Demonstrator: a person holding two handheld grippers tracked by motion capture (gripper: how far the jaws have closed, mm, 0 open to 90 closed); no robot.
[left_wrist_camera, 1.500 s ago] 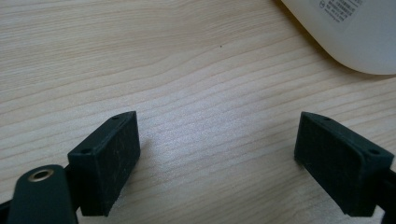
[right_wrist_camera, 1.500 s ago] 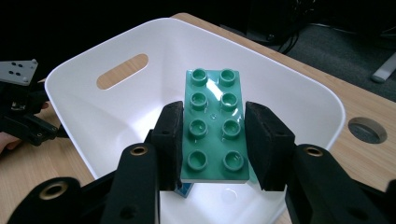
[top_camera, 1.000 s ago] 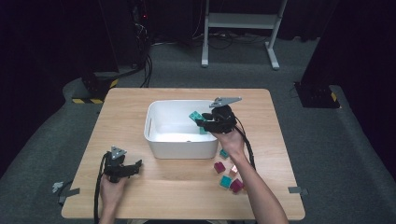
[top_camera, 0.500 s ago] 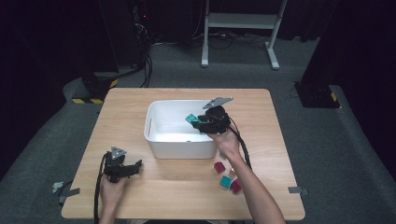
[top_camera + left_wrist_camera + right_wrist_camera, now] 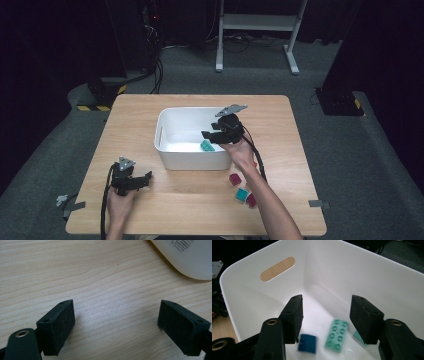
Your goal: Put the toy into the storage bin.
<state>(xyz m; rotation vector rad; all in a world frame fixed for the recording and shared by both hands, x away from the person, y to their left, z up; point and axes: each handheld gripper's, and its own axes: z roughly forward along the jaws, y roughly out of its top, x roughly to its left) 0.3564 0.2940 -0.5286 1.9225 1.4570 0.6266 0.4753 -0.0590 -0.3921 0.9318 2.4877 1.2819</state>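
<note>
The right claw (image 5: 325,317) hangs over the white plastic bin (image 5: 167,150), jaws just parted and empty; the mint-green studded plastic brick (image 5: 336,337) lies below, at six o'clock. Light, rigid, slick: pinch its long sides. The left claw (image 5: 117,325) gapes empty over the wooden surface (image 5: 100,277).

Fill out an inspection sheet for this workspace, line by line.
Surface: wooden table, bare grain around the things.
Job's things: white bin holds a mint brick and a dark blue brick; more bricks lie on the table beside it.
Clutter: tape scraps at the table edges.
Grippers: left gripper open over the table; right gripper over the bin, jaws just opened, nothing gripped.
Cables: one trails from each gripper.
Surroundings: grey floor, metal stand.
</note>
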